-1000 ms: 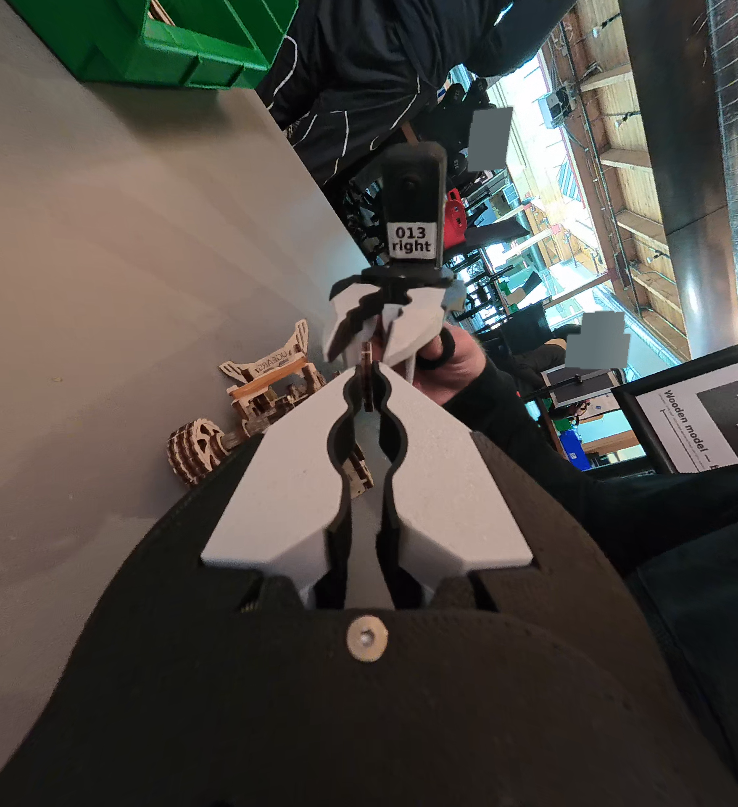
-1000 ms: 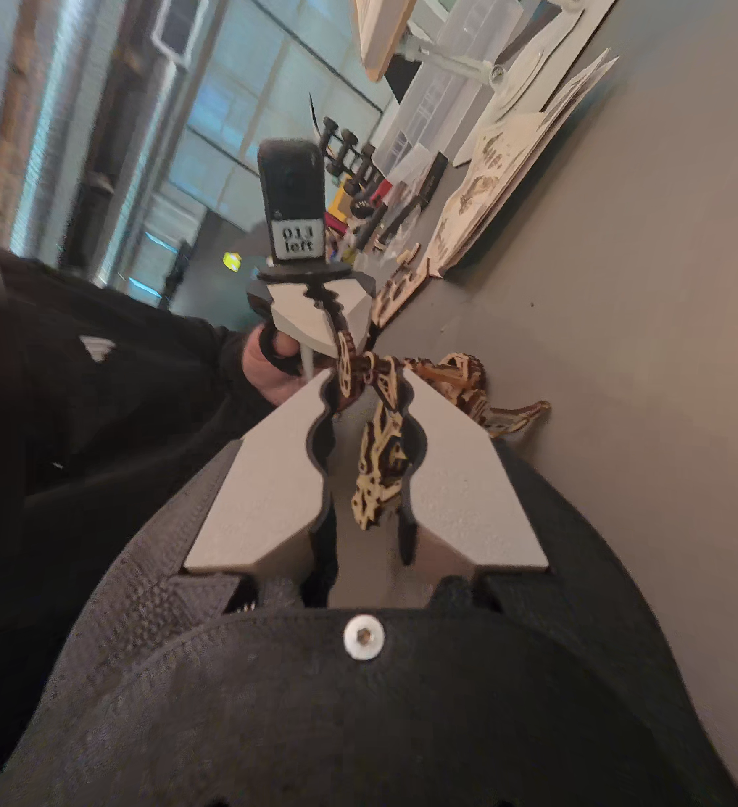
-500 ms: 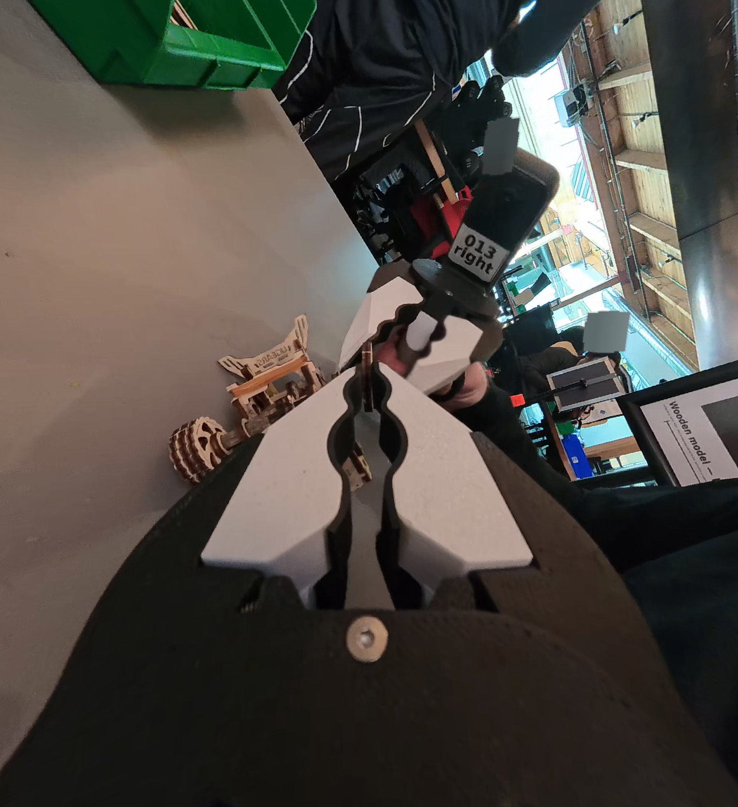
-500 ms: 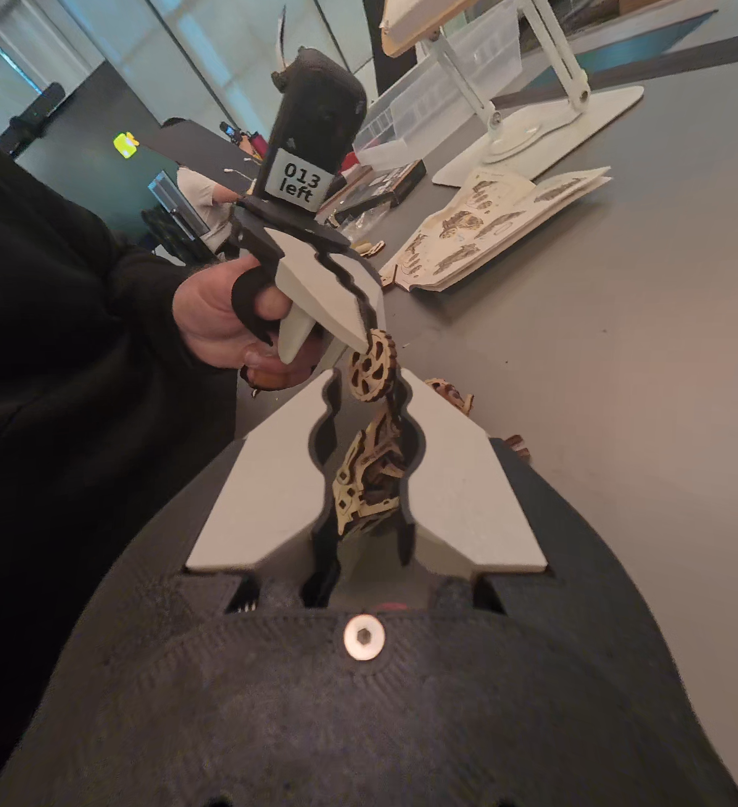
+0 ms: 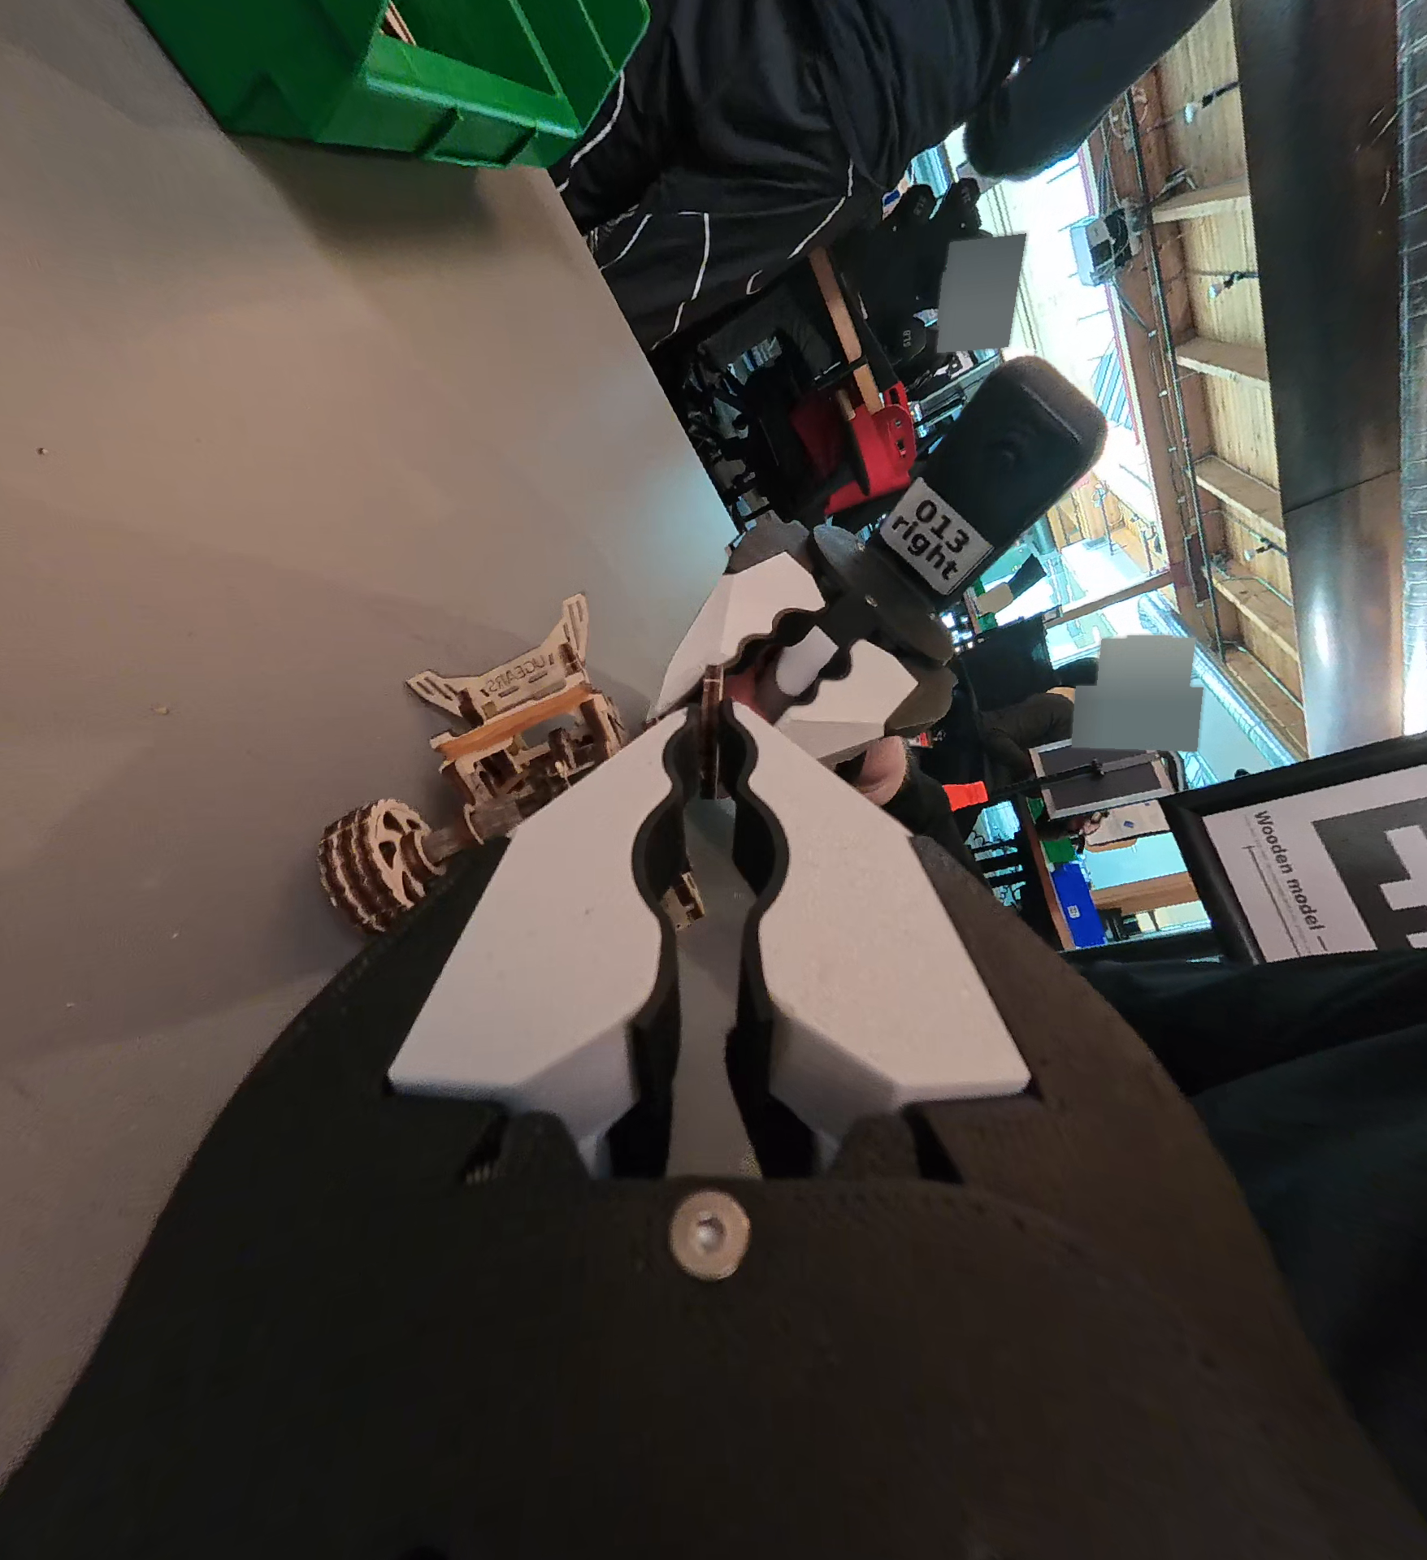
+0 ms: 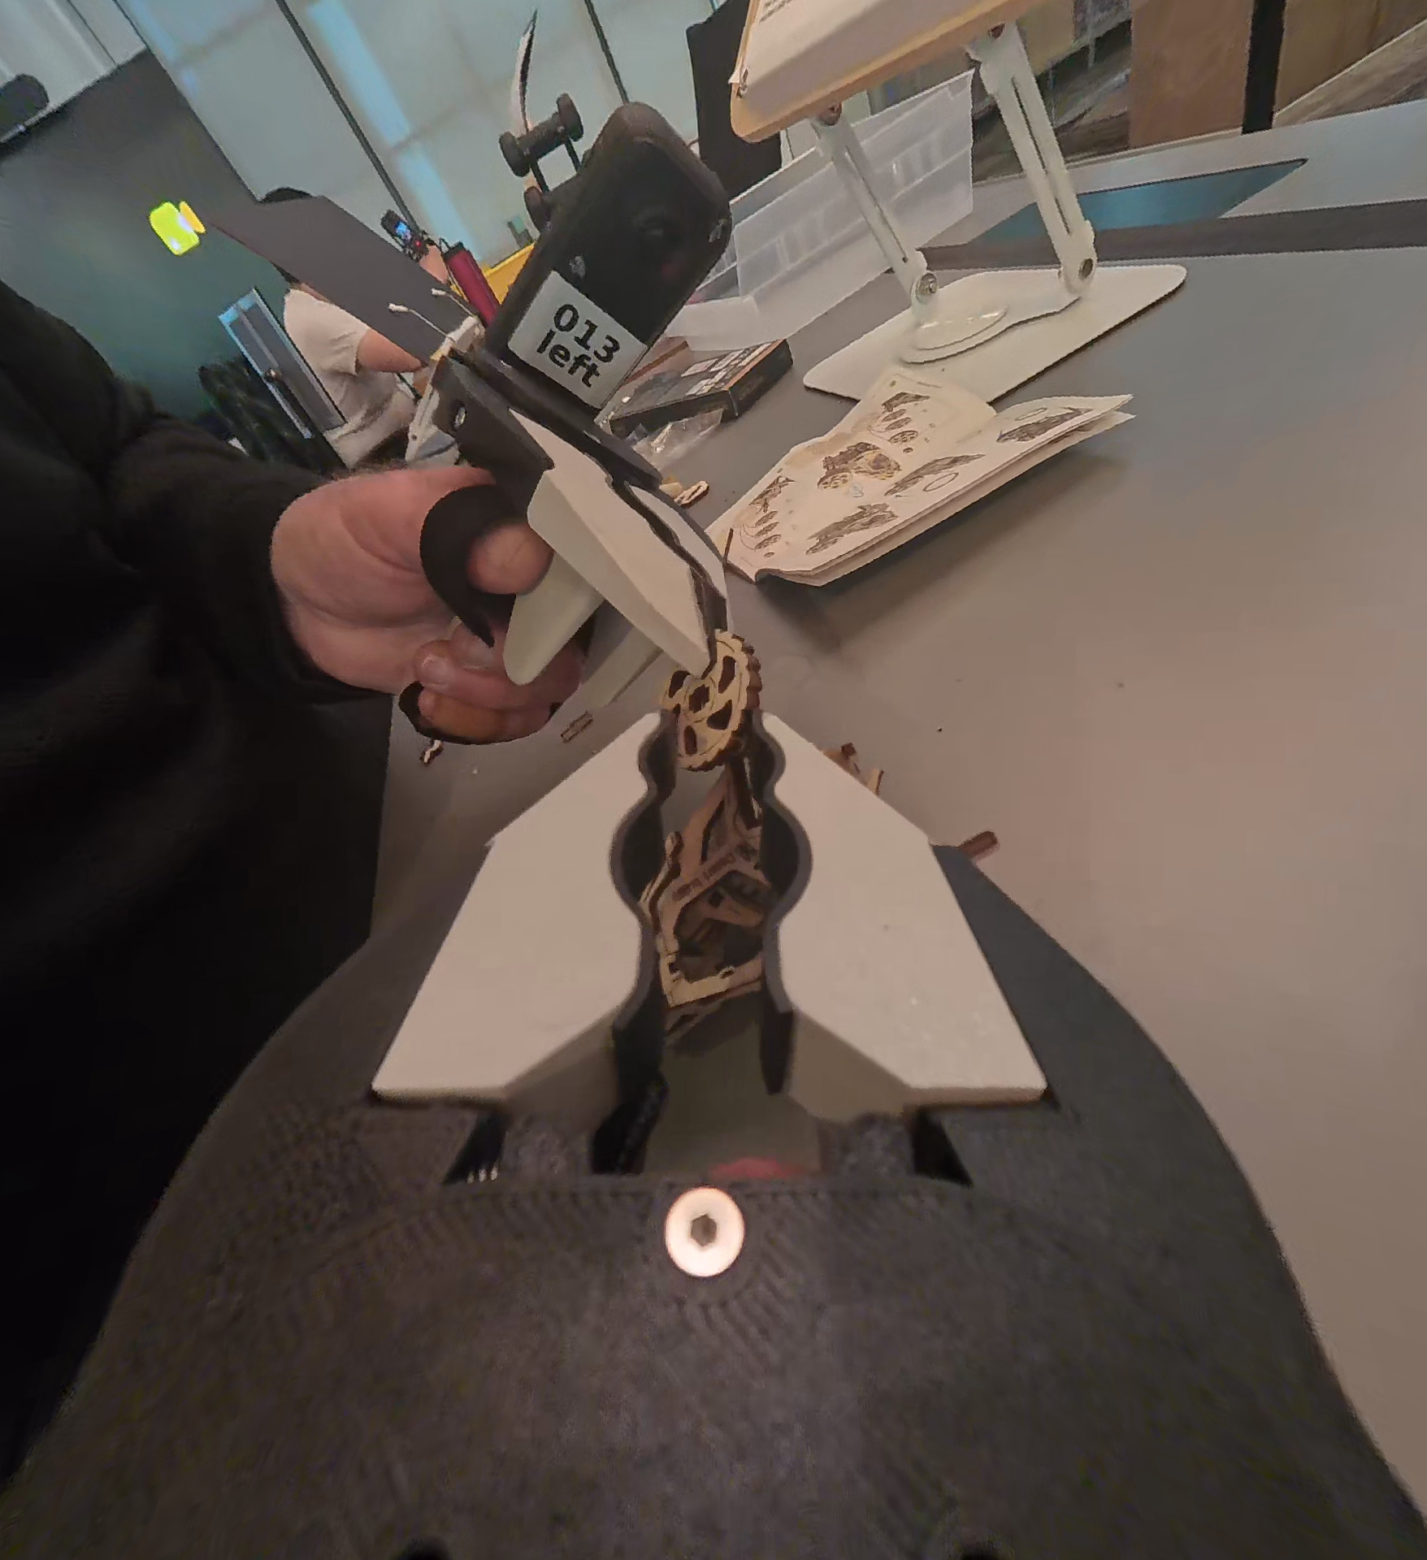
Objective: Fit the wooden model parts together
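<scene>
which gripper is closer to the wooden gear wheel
Left. The left gripper pinches the wooden gear wheel at its fingertips; the right gripper sits just below it, gear at its tips, shut on the wooden model body.

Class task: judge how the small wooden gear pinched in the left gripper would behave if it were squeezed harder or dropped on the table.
The wooden gear is a thin flat disc with cut-out holes, so it is probably light and could snap under a hard squeeze. The left gripper holds only its rim, so it may pivot or slip. Being round, it might roll if dropped on the table.
</scene>
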`<state>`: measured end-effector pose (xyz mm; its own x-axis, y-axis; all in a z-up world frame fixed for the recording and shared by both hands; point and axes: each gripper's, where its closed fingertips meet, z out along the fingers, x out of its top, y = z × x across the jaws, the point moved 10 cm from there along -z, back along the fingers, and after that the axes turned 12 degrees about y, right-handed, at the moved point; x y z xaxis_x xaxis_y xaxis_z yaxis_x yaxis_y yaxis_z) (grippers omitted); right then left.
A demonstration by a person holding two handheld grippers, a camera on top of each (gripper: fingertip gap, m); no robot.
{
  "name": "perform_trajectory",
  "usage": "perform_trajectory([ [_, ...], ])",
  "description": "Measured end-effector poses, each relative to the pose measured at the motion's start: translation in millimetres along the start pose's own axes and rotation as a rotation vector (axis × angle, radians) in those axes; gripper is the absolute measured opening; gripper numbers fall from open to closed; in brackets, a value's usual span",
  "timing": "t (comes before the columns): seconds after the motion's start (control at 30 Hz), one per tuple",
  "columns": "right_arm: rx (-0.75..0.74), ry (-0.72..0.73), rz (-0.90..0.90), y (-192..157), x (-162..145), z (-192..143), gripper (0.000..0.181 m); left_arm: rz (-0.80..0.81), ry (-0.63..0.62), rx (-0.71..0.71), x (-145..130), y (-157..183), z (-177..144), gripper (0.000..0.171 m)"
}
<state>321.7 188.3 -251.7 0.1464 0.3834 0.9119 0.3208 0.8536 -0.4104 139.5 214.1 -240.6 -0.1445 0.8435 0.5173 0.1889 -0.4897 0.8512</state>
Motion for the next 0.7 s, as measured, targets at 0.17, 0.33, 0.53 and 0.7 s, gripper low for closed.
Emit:
perform_trajectory([
  [0.17,0.020,-0.004,0.028,3.3,1.3,1.6,0.014,-0.013,0.006,0.009,1.4,-0.6,-0.4,0.001],
  [0.33,0.068,0.006,0.055,5.6,2.1,2.6,0.029,-0.033,0.027,0.003,3.0,-3.3,-0.4,0.001],
  [0.53,0.098,0.001,0.019,2.9,2.2,2.9,0.041,-0.116,0.040,-0.008,3.7,-7.0,-1.0,0.001],
  [0.7,0.074,-0.017,-0.077,-3.9,1.1,5.3,0.048,-0.151,0.041,0.016,5.1,-6.4,-2.7,0.001],
])
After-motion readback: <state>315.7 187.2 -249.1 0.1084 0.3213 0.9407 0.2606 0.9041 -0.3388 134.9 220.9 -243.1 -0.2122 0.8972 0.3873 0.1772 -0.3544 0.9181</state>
